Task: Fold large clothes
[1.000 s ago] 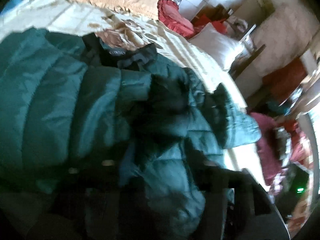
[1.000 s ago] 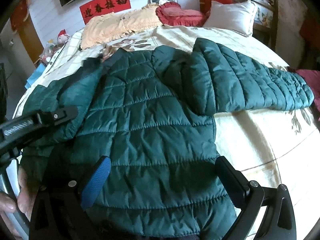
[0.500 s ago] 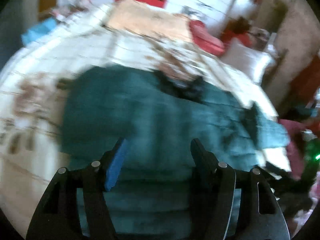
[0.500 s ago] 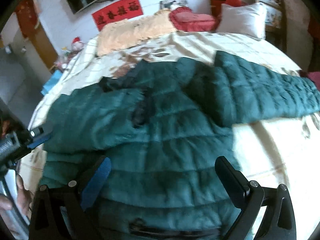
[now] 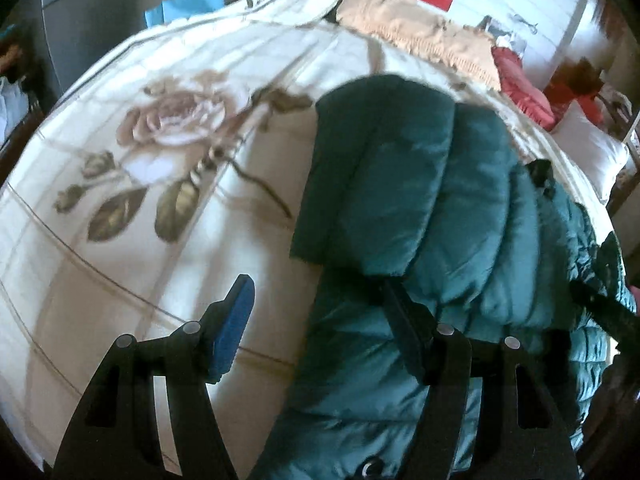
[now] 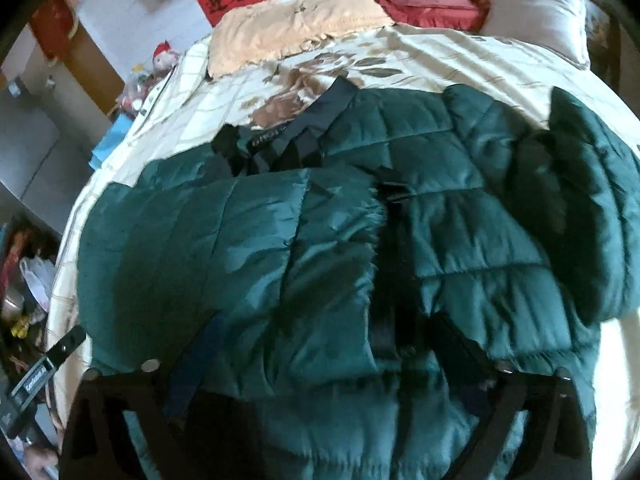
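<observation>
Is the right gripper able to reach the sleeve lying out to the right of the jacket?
Probably yes. The right gripper hovers open over the green puffer jacket, and nothing lies on or before the spread sleeve.

Black plastic left gripper showing silver screws and one blue pad; right gripper wearing matching black frame.

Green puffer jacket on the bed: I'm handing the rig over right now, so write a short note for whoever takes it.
Left claw: open, empty, at the jacket's edge over the floral bedspread.
Right claw: jaws have just been closing; jacket fabric lies between them, grip not clear.
Green puffer jacket: front up on the bed, collar toward the pillows.
Done: one sleeve folded across the chest.
Left: the other sleeve lies out to the side; fold it in, then fold the body.
</observation>
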